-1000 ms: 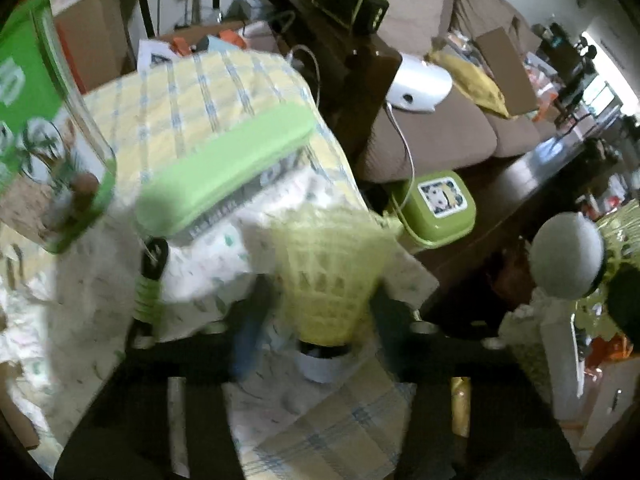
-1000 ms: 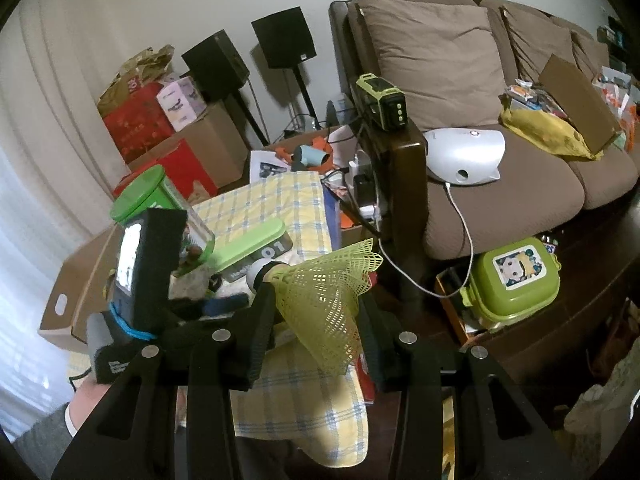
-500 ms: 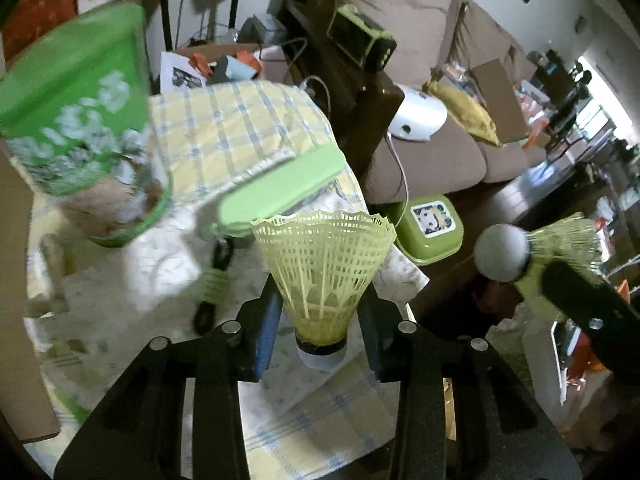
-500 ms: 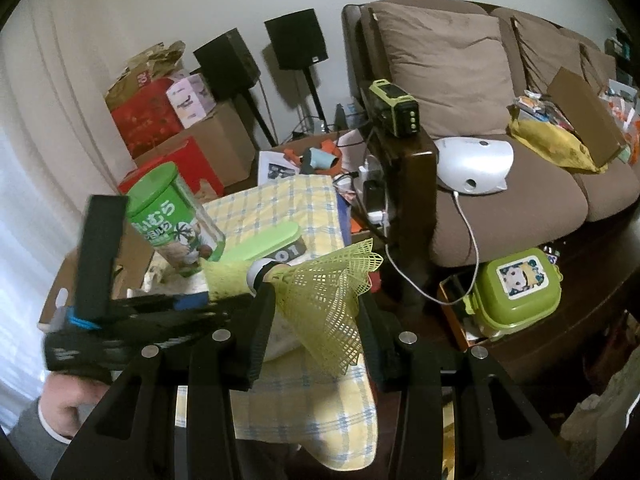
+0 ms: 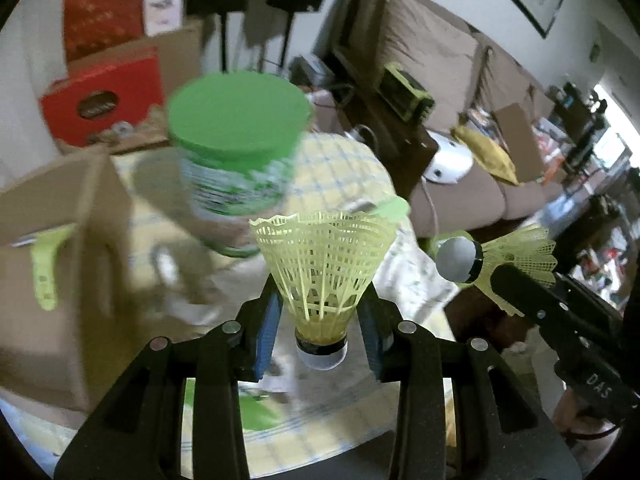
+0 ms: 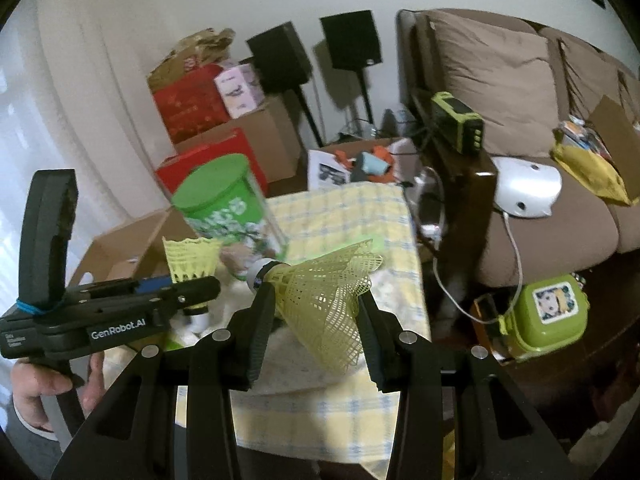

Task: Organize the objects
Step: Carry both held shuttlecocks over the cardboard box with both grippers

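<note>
Above the counter (image 6: 384,224) with its yellow checked cloth, both claws carry a yellow plastic shuttlecock each. The left claw (image 5: 320,320) is clamped on the skirt of its shuttlecock (image 5: 322,264), which stands upright, cork down. The right claw (image 6: 316,312) is clamped on the skirt of the other shuttlecock (image 6: 328,292), which lies on its side with the cork pointing toward the left claw. Since a second ago the left claw has lifted its shuttlecock clear of the cloth, and the green-lidded jar (image 5: 236,156) now fills the middle of its view, close ahead; the open cardboard box (image 5: 64,280) shows at the left edge. Both shuttlecocks look ready to be put away, probably in that box, though the destination is only a guess.
</note>
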A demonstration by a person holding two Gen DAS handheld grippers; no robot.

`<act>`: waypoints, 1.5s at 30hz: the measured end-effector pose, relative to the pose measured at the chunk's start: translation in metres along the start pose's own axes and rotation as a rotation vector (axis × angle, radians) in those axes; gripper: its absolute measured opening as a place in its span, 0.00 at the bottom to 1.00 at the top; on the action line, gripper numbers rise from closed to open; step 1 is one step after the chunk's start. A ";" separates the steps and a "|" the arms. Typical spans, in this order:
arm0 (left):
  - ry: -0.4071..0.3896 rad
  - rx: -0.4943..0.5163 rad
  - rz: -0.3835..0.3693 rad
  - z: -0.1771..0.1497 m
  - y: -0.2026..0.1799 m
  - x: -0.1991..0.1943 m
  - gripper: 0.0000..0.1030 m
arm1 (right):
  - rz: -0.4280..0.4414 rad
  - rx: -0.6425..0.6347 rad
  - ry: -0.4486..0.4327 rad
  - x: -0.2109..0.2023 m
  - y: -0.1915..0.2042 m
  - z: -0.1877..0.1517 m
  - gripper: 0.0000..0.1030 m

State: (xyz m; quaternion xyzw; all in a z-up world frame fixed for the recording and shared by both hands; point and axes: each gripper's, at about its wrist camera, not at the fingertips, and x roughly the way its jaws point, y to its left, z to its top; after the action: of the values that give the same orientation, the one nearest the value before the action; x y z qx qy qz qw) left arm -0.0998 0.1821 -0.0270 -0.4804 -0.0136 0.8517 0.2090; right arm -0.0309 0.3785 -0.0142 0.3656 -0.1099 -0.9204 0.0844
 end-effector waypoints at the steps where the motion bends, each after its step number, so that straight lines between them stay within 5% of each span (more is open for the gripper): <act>1: -0.011 -0.009 0.012 0.001 0.006 -0.006 0.33 | 0.004 -0.004 -0.002 0.002 0.004 0.002 0.40; 15: -0.116 -0.067 0.159 -0.008 0.069 -0.051 0.33 | 0.041 -0.067 0.057 0.040 0.071 0.016 0.40; 45: -0.164 -0.204 0.283 -0.024 0.174 -0.097 0.34 | 0.165 -0.202 0.100 0.077 0.189 0.032 0.40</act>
State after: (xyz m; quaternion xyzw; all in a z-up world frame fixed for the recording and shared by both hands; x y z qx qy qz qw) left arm -0.0962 -0.0166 -0.0002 -0.4251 -0.0495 0.9031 0.0356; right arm -0.0944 0.1833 0.0075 0.3902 -0.0420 -0.8974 0.2015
